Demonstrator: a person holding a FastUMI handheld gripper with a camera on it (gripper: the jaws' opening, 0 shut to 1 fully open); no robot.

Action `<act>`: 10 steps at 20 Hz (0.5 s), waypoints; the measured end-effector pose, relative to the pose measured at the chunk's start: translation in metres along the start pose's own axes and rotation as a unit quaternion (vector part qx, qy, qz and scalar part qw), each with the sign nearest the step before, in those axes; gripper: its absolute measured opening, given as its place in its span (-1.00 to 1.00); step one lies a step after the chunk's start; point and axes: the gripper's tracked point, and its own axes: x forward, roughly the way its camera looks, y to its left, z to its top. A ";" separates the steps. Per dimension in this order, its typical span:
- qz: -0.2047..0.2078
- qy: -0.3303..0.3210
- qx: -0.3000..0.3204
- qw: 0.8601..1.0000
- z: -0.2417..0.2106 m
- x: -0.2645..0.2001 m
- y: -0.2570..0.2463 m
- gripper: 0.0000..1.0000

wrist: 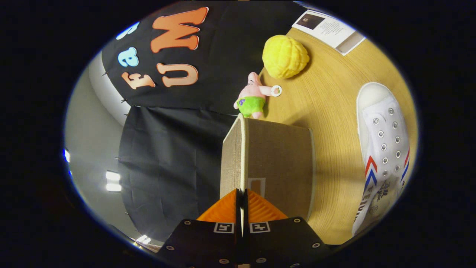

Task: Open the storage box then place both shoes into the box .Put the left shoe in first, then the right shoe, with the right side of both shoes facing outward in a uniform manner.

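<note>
— Pinching the thin pale edge of the lid [242,156] of the tan fabric storage box [277,163], is that what the gripper [242,203] is at?

— Yes. Both fingers are clenched together on that edge, with no gap visible between them beyond the lid's own thickness. The lid's flat panel runs straight ahead from the fingertips, edge-on to the camera.

— And the box itself?

— Its tan body sits on the light wooden table [327,108], just to one side of the lid edge. A small rectangular label patch shows on it close to the fingers.

— Where is the shoe?

— A white canvas sneaker with metal eyelets and red-and-blue stripes [385,149] lies on the table beside the box, apart from it, with a strip of bare wood between them.

— Anything beyond the box?

— A pink star-shaped plush toy in green shorts [253,97] stands just past the box's far end, near the black cloth wall [167,160]. A knobbly yellow ball [285,56] lies farther out, and a white printed sheet [327,29] rests at the table's far edge. Open tabletop stretches between the ball, the sheet and the sneaker.
</note>
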 end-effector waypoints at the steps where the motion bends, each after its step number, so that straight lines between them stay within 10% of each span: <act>1: 0.004 -0.003 0.001 1.000 0.001 0.000 0.006 -0.98; 10: 0.043 -0.062 -0.023 0.997 0.034 0.001 0.107 -0.99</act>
